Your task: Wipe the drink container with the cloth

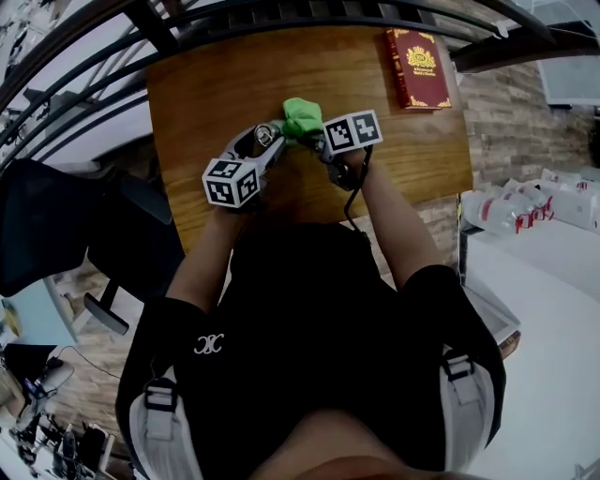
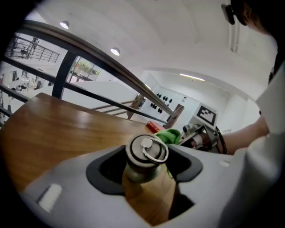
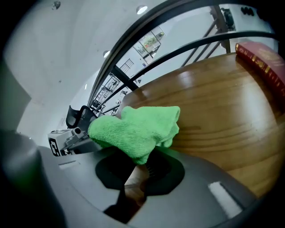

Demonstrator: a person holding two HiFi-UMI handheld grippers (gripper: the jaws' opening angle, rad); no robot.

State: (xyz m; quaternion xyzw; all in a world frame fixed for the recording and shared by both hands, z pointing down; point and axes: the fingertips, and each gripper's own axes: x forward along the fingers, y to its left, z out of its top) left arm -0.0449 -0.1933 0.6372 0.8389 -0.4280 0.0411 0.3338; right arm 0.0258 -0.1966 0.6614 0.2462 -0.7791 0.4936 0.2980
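A steel drink container (image 2: 143, 161) with a ringed lid (image 1: 264, 137) is clamped between the jaws of my left gripper (image 1: 263, 142), held tilted above the wooden table (image 1: 216, 94). My right gripper (image 1: 314, 139) is shut on a bright green cloth (image 1: 302, 116), which bunches out past its jaws (image 3: 136, 129). In the head view the cloth lies right beside the container's top, touching or nearly so. From the left gripper view the cloth (image 2: 169, 135) shows just behind the lid, with the right gripper (image 2: 187, 138) beyond it.
A red book with gold print (image 1: 418, 67) lies at the table's far right corner, also seen as the red book (image 3: 262, 60) in the right gripper view. A dark metal railing (image 1: 281, 19) runs behind the table. A black chair (image 1: 56, 234) stands left.
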